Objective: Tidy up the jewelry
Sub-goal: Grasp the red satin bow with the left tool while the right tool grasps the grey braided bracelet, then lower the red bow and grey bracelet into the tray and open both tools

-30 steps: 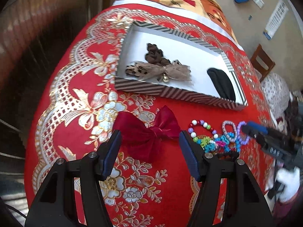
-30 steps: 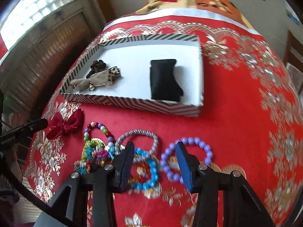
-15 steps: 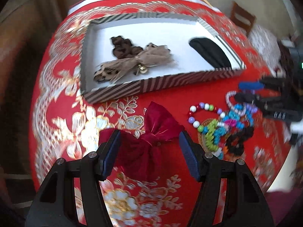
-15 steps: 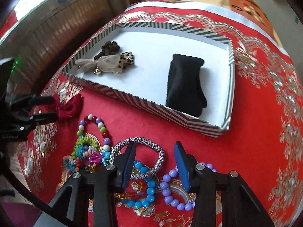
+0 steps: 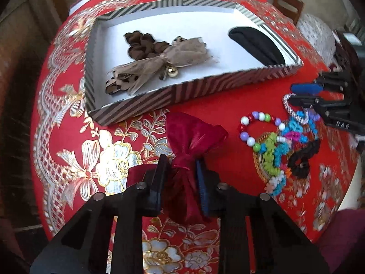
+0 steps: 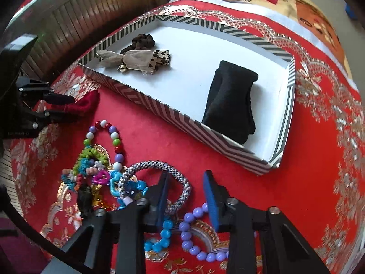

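Once narrowed from a wide straddle, now clamps tight: jaws of the left gripper just closing, pinched together on the knot of the red velvet bow, wings bunched up above and below the pads. Still lies on the red tabletop and looks unlifted.

Over at the right gripper, also just closing, yet not quite shut: jaws apart, with one arc of the grey woven bracelet between them, close against the nine o'clock pad and clear of the three o'clock pad. No grip there yet, by the look of it.

Outward from the right jaws: blue bead bracelet and purple bead bracelet at six o'clock, tangled bright pile at nine o'clock. At twelve o'clock from both grippers, the striped box, already holding a tan bow, a brown scrunchie and a black band.

Means, probably, bow secured and ready for lifting into the box; bracelet needing a touch more squeeze first.
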`<state>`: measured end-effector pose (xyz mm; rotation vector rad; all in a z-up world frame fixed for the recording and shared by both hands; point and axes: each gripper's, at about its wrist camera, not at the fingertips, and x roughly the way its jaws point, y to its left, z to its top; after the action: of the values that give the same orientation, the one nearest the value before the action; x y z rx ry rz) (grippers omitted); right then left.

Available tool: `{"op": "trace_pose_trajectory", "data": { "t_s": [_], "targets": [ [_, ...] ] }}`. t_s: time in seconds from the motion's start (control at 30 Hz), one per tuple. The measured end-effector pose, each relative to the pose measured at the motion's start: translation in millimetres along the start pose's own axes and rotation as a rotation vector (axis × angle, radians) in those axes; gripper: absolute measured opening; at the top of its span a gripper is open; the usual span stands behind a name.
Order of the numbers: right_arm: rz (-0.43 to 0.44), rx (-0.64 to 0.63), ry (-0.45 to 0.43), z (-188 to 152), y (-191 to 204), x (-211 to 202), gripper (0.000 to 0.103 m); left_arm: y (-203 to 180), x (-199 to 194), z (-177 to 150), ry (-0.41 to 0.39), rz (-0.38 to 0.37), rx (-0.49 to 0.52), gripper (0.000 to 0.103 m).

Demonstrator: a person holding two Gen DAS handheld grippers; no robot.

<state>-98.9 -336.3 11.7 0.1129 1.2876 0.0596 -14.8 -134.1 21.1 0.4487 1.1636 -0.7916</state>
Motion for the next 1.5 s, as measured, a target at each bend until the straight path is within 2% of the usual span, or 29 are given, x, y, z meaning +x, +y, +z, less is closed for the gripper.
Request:
{"op": "trace_pose_trajectory", "data": {
  "t_s": [0.1,0.3,0.53,0.9,1.3,1.5],
  "targets": [
    [0.003,0.001,-0.011,1,0,0,0.009,7,-4,-2,-0.011,-0.02,-0.081,0.017],
    [0.034,0.068,-0.061,3,-3,-24,0.009,12,-34,-19,-0.065,-0.036,-0.177,0.016],
    [0.025,0.107,-0.12,7,-5,-54,0.009,9,-67,-9,-0.143,-0.012,-0.205,0.016],
    [-0.003,0.153,-0.188,28,-13,-74,0.009,4,-80,41,-0.228,0.064,-0.199,0.016],
    [-0.035,0.165,-0.197,66,-39,-65,0.009,6,-61,99,-0.243,0.14,-0.181,0.016],
    [-0.054,0.17,-0.183,90,-63,-50,0.009,13,-45,129,-0.236,0.143,-0.203,0.016]
  ]
}}
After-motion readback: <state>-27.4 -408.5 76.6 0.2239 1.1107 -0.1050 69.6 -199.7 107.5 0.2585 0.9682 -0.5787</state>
